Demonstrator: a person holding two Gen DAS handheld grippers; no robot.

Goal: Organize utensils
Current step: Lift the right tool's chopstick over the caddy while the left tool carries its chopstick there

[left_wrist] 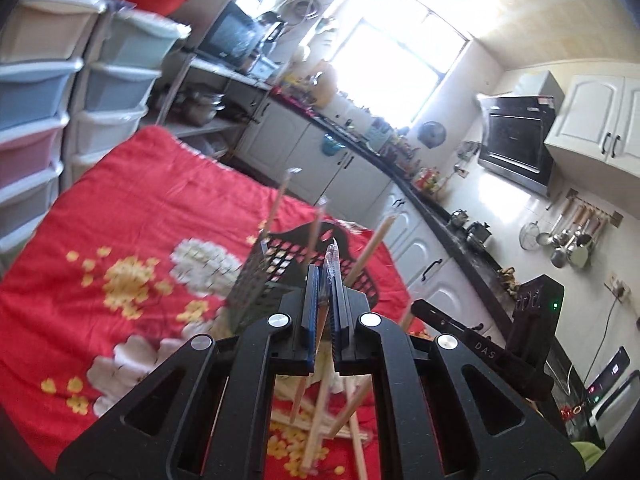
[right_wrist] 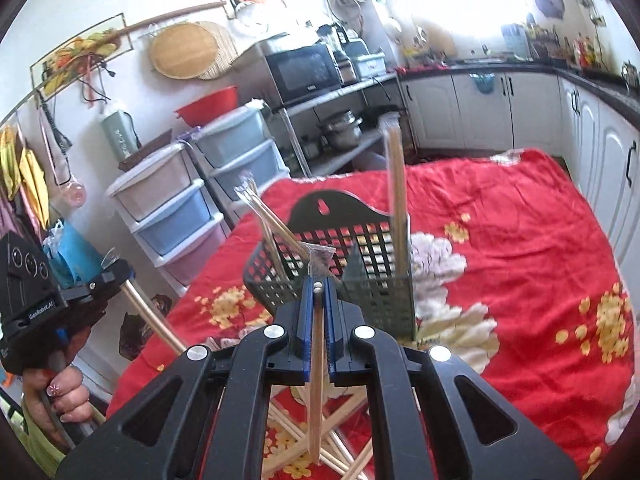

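Observation:
A dark mesh utensil basket (right_wrist: 352, 276) stands on the red flowered cloth, with several wrapped chopstick pairs (right_wrist: 396, 184) standing in it; it also shows in the left wrist view (left_wrist: 276, 276). My left gripper (left_wrist: 326, 280) is shut on a wrapped chopstick pair (left_wrist: 320, 408), held upright just before the basket. My right gripper (right_wrist: 317, 288) is shut on another wrapped chopstick pair (right_wrist: 317, 384), just in front of the basket's near wall. More chopsticks (right_wrist: 296, 440) lie loose on the cloth below the grippers.
The red cloth (right_wrist: 500, 240) covers the table. Plastic drawer towers (right_wrist: 172, 216) stand at its left, a shelf with a microwave (right_wrist: 304, 68) behind. White cabinets and a dark counter (left_wrist: 432, 216) run along the right. The left gripper's body (right_wrist: 36, 304) is at the left edge.

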